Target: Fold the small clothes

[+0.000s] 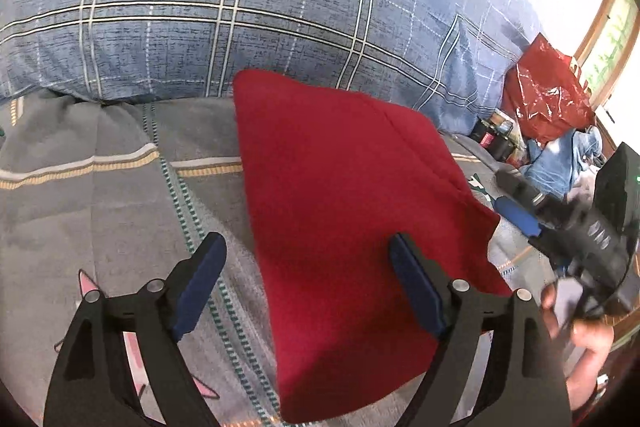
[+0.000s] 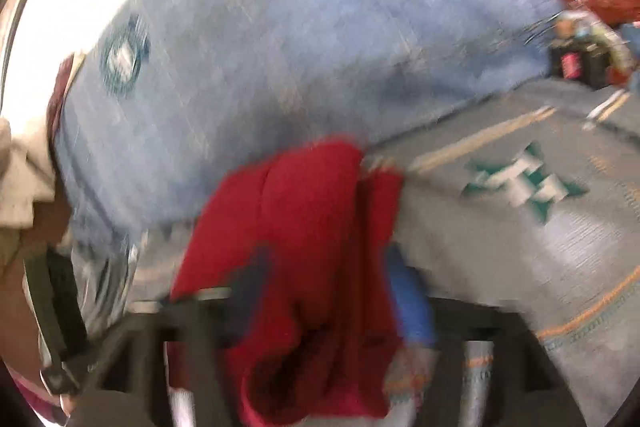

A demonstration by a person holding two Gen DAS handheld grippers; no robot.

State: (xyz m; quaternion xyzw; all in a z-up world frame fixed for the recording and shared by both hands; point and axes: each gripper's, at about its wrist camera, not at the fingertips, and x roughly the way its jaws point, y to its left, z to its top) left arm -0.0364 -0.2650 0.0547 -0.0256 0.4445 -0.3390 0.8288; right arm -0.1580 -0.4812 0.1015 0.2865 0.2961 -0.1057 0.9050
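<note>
The left gripper [image 1: 304, 287] hangs just above the bed with its jaws spread wide and nothing between them. One blue pad [image 1: 200, 283] sits over the grey bedsheet [image 1: 100, 195], the other over the red cloth [image 1: 340, 219]. It looks lined up with the cloth's near left edge — a sensible place to wait if that edge is the next thing to pinch.

The red cloth itself lies on the sheet in front of the blue plaid quilt [image 1: 240, 7], looking partly folded. A ridge runs down its right half, and its right corner lifts toward the right gripper [image 1: 520, 215], which comes in from that side.

The right wrist view is badly smeared with motion. Red cloth [image 2: 304, 267] bunches up between the fingers, and one blue pad [image 2: 412, 303] shows beside it. It appears to have hold of the fabric, but with this blur I cannot tell for sure whether the jaws are closed on it.

My read: the right side carries a corner across for a fold while the left stays free to pin or catch the opposite edge. Over by the window sit a red plastic bag [image 1: 548, 95] and other clutter — well clear of the work.
</note>
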